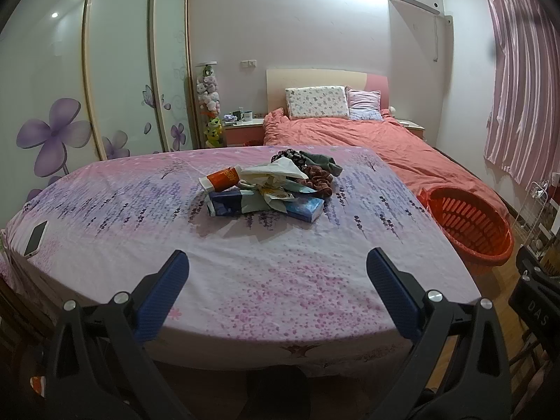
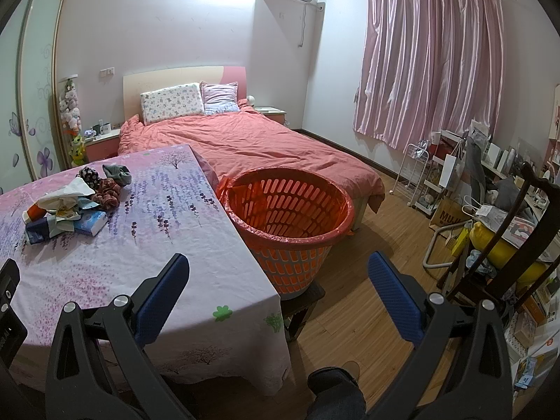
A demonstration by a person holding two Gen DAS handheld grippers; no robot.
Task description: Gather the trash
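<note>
A heap of trash (image 1: pixel 269 189) lies in the middle of the table with the pink and purple cloth (image 1: pixel 245 273): an orange packet (image 1: pixel 224 179), blue tissue packs (image 1: pixel 304 208), crumpled paper and wrappers, with dark socks (image 1: pixel 318 166) behind. The same heap (image 2: pixel 66 213) shows at the left in the right wrist view. An orange slatted basket (image 2: pixel 290 217) lined with an orange bag stands on a stool at the table's right edge. My left gripper (image 1: pixel 276 262) hangs open over the near table edge, well short of the heap. My right gripper (image 2: pixel 278 266) is open in front of the basket, holding nothing.
A phone (image 1: pixel 35 238) lies at the table's left edge. Behind the table is a bed with a salmon duvet (image 2: pixel 252 147). A dark chair (image 2: pixel 500 245) and cluttered shelves (image 2: pixel 448 175) fill the right side. Wooden floor (image 2: pixel 367 301) lies between table and chair. A person's knee (image 2: pixel 336 395) shows below.
</note>
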